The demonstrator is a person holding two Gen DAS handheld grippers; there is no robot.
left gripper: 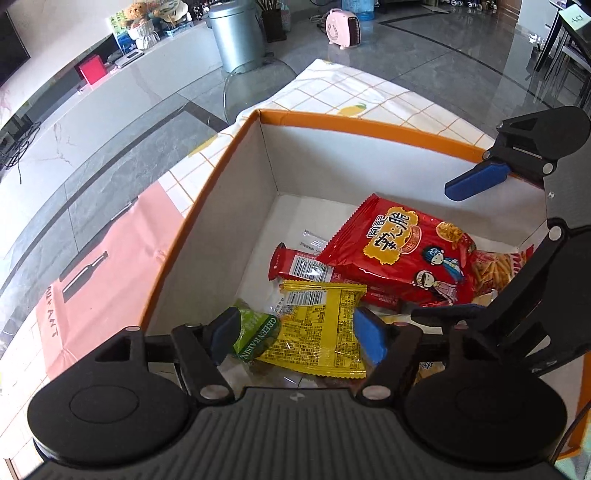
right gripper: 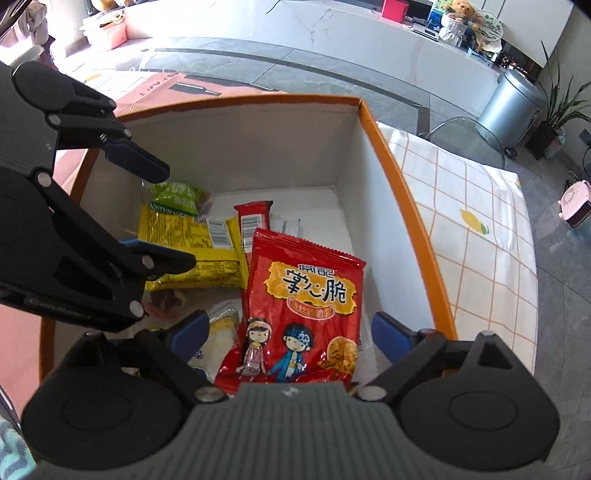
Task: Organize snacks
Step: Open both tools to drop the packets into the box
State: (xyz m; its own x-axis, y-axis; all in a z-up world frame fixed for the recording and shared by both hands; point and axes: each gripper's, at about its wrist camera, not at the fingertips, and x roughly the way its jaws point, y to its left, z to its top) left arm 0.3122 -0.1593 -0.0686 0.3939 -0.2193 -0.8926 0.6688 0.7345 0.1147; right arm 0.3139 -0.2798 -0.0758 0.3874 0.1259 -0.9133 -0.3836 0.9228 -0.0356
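Note:
An orange-rimmed white box (left gripper: 332, 120) (right gripper: 406, 184) holds several snack packets. My left gripper (left gripper: 297, 332) is open above a yellow packet (left gripper: 317, 325) (right gripper: 192, 236), its left finger next to a green raisin packet (left gripper: 258, 332) (right gripper: 177, 195). My right gripper (right gripper: 291, 334) is open over a big red packet (right gripper: 303, 295) (left gripper: 402, 254), with gaps on both sides. A red bar (left gripper: 299, 264) (right gripper: 255, 218) lies behind the yellow packet. Each gripper shows in the other's view: the right gripper (left gripper: 432, 253) and the left gripper (right gripper: 177, 218) both reach into the box.
The box stands on a checked tablecloth (left gripper: 369, 92) (right gripper: 472, 221). A pink paper bag (left gripper: 103, 258) lies beside it. On the floor beyond are a silver bin (left gripper: 236, 37) (right gripper: 513, 99), a clear chair (left gripper: 255, 85) and a pink heater (left gripper: 343, 27).

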